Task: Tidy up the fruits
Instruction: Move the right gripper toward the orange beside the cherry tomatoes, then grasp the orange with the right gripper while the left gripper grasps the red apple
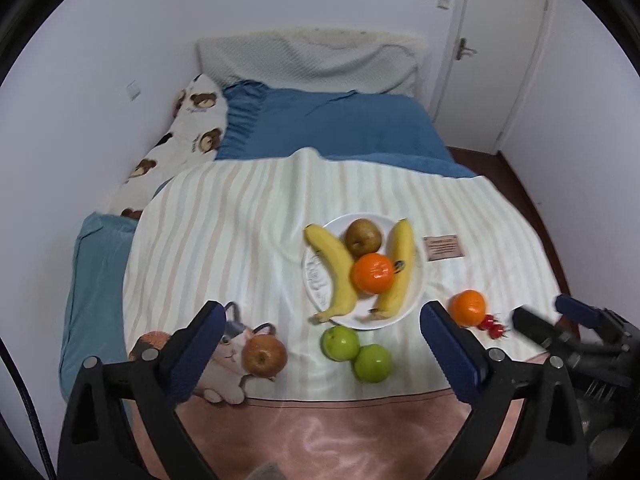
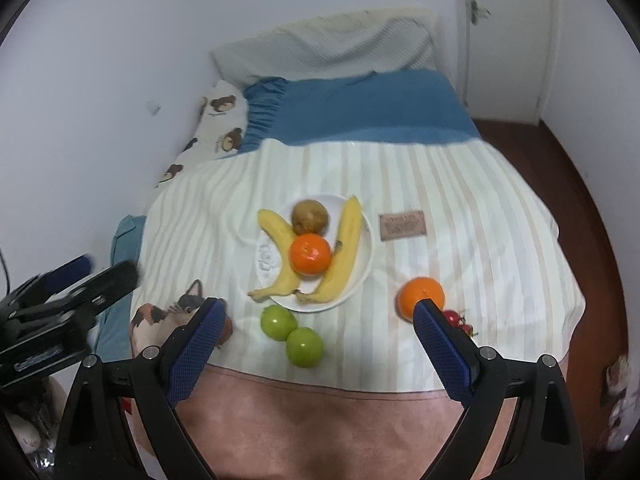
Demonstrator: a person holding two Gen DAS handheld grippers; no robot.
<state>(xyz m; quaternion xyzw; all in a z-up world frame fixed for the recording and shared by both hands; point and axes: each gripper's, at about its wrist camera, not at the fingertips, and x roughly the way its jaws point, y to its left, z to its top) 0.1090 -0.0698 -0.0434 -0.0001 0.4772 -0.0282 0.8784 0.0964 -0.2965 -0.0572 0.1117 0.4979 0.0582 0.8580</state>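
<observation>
Bed (image 1: 340,128): striped blanket (image 1: 240,220) bears white plate (image 1: 416,292), two green apples (image 1: 356,350), red apple (image 1: 265,356), orange (image 1: 467,307).

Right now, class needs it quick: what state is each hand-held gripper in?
Left hand-held gripper: open, holding nothing.
Right hand-held gripper: open, holding nothing.

red apple (image 2: 226,326): mostly hidden by claw finger | cherries (image 2: 460,320): partly hidden

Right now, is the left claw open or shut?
Open. The left claw has its blue pads spread wide, with nothing between them; the red apple lies on the blanket below.
</observation>
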